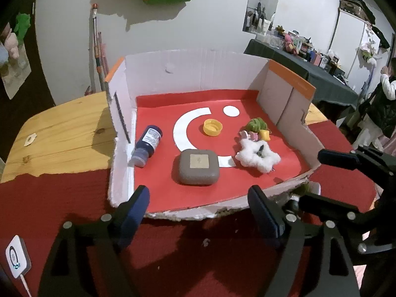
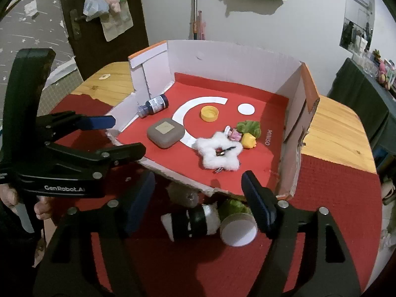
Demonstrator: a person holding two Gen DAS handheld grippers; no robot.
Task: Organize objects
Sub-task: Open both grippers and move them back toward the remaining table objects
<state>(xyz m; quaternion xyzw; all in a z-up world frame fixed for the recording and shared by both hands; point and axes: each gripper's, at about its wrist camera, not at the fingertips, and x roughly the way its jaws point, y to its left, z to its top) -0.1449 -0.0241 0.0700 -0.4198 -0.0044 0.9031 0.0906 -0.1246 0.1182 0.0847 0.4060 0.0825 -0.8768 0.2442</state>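
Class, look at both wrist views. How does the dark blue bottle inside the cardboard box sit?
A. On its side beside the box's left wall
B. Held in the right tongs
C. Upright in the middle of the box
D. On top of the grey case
A: the dark blue bottle lies on its side by the left wall of the cardboard box, apart from the grey case, and both tongs are open and hold nothing.

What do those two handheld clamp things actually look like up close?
Both are matte black plastic frames with round silver rivets. The left gripper and right gripper each end in two fingers faced with dark blue pads. The left one's side bears white "GenRobot.AI" lettering.
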